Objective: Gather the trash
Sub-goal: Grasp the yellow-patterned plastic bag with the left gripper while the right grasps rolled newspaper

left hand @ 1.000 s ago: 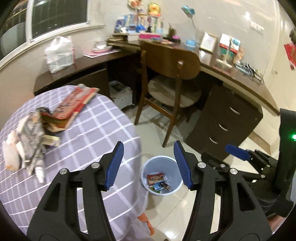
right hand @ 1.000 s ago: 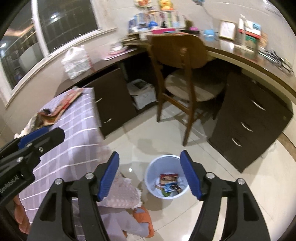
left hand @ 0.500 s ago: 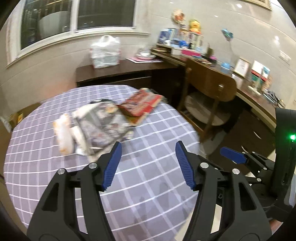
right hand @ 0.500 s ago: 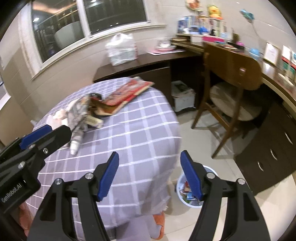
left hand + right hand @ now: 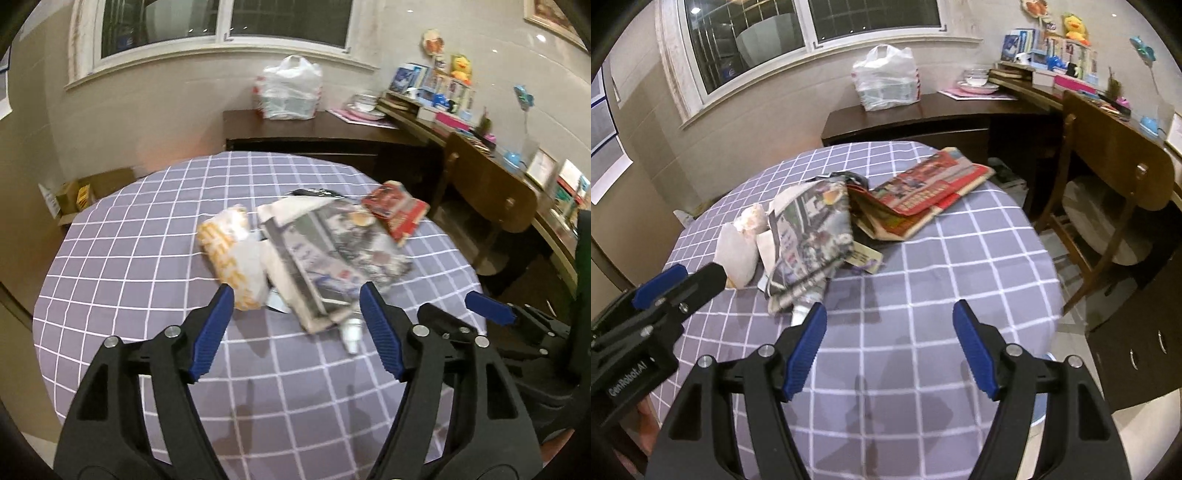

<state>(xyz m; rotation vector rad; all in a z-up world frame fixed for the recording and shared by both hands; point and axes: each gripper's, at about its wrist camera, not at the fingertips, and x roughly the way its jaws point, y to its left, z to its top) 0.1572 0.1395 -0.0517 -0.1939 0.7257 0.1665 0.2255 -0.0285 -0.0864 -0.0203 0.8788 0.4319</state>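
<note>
A pile of trash lies on a round table with a purple checked cloth (image 5: 147, 266). It holds a yellow-and-white wrapper (image 5: 232, 258), a folded grey newspaper (image 5: 332, 251), a red magazine (image 5: 395, 210) and a small white tube (image 5: 352, 332). My left gripper (image 5: 297, 328) is open and empty, hovering just in front of the pile. In the right wrist view the newspaper (image 5: 809, 236), red magazine (image 5: 931, 188) and white wrapper (image 5: 737, 254) show. My right gripper (image 5: 890, 347) is open and empty over bare cloth, right of the pile. The blue bin's rim (image 5: 1043, 406) peeks below the table edge.
A wooden chair (image 5: 1115, 162) stands right of the table beside a dark desk with drawers (image 5: 1137, 354). A white plastic bag (image 5: 886, 77) sits on a dark sideboard under the window. Cardboard boxes (image 5: 77, 192) stand on the floor at the left.
Both grippers swung from over the floor bin up and left to the table; the trash pile is now directly ahead. Both stayed open and empty.
</note>
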